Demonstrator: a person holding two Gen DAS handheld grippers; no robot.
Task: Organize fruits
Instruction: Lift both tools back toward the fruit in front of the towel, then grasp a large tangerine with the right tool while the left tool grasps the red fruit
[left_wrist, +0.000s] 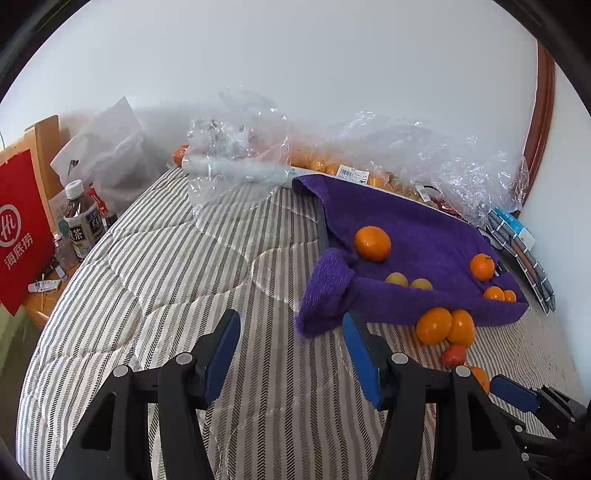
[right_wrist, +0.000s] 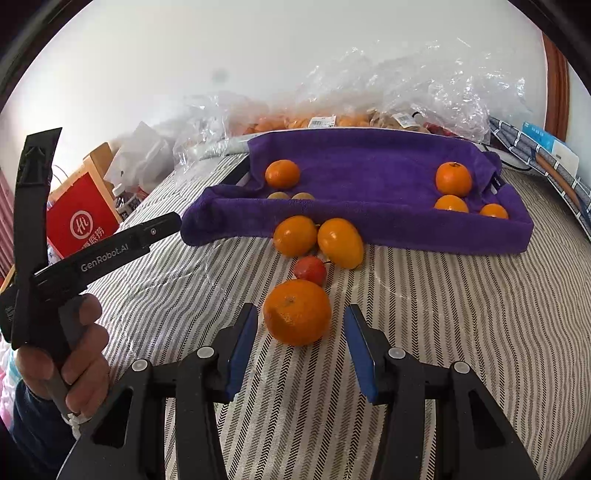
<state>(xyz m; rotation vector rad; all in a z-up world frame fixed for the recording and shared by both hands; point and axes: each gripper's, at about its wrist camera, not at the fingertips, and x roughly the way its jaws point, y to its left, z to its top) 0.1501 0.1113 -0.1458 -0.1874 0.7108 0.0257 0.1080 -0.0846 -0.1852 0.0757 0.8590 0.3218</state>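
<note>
- Left wrist view: the left gripper (left_wrist: 291, 354) is wide open and holds nothing, above the striped blanket (left_wrist: 166, 266); oranges lie on the purple towel (left_wrist: 424, 236).
- Right wrist view: the right gripper (right_wrist: 301, 343) is open, its fingers either side of an orange (right_wrist: 297, 312) without touching it, near the towel's front edge.

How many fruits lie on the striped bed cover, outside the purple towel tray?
4. Two glossy orange fruits touch at the purple towel tray's front edge; a small red fruit sits just before them; one round orange lies between the right gripper's open jaws. None seem hidden.
</note>
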